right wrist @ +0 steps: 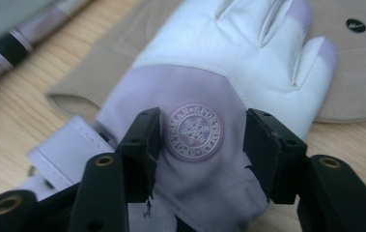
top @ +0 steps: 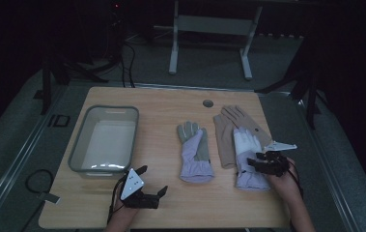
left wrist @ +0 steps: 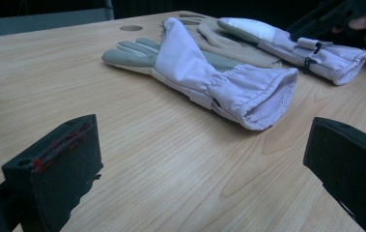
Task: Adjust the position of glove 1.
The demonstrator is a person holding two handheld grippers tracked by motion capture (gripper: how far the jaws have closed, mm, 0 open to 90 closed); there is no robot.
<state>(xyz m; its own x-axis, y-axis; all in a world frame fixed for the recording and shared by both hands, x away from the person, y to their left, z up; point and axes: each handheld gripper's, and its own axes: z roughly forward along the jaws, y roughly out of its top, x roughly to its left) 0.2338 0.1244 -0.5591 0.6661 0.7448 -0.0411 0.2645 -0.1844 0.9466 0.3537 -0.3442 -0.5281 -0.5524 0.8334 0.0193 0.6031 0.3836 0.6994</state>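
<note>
A lilac glove with a white finger part (top: 246, 145) lies at the right of the table, partly on a tan glove (top: 226, 128). My right gripper (top: 254, 160) hovers just over its cuff end. In the right gripper view the open right gripper (right wrist: 208, 145) straddles a round snowflake badge on the lilac glove (right wrist: 238, 53), pads apart from the fabric. A second lilac glove with a grey palm (top: 195, 152) lies mid-table. My left gripper (top: 154, 180) stands open near the front edge, and the left gripper (left wrist: 202, 159) faces that glove's cuff (left wrist: 253, 92) with nothing between its jaws.
A clear plastic bin (top: 77, 150) stands at the left of the wooden table (top: 161, 106). A round cable hole (top: 208, 103) sits near the far edge. The tan glove (right wrist: 359, 82) spreads under and beyond the lilac one. A cable lies on the floor at left.
</note>
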